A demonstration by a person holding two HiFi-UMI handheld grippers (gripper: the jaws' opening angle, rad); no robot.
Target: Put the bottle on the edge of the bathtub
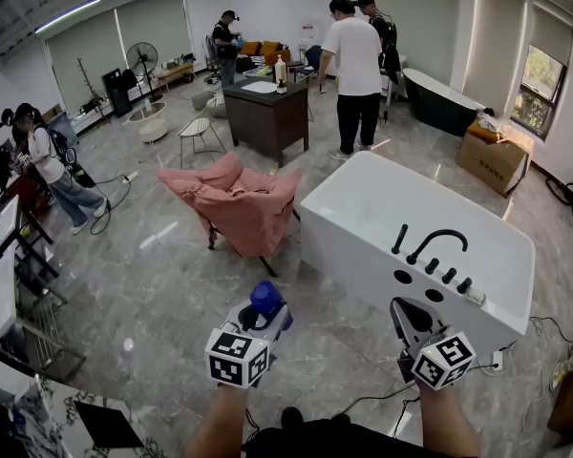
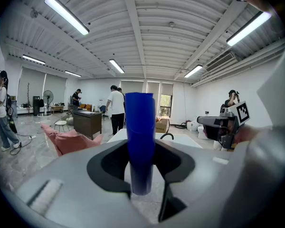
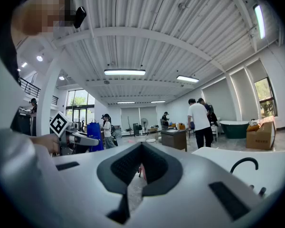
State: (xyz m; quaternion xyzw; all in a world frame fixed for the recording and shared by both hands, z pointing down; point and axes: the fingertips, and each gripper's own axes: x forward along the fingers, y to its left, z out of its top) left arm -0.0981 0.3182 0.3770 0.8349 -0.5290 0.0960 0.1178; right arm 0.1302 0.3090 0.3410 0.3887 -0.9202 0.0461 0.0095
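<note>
Here the head view shows the left gripper (image 1: 260, 321) pinching a blue bottle (image 1: 267, 301), short of the white bathtub (image 1: 349, 246) and off its near left corner. The right gripper (image 1: 404, 311) is much closer to the tub, just in front of its near wall, but it carries nothing. A black faucet (image 1: 437, 240) and its row of knobs take up the middle of the near rim. A pink chair (image 1: 237, 203) stands just left of the tub.

In the left gripper view the jaws are spread wide and clamped on the bottle, whose long axis stands upright between them. The tub's rim shows low behind it, ahead and slightly right, so the carrying hand likely has to travel forward and rightward. The other gripper hangs at the right, partly on that path.

In the right gripper view the jaw tips meet with nothing between them. The tub rim fills the lower right, and the bottle is far to the left. The bare rim left of the faucet looks the easier landing spot.
</note>
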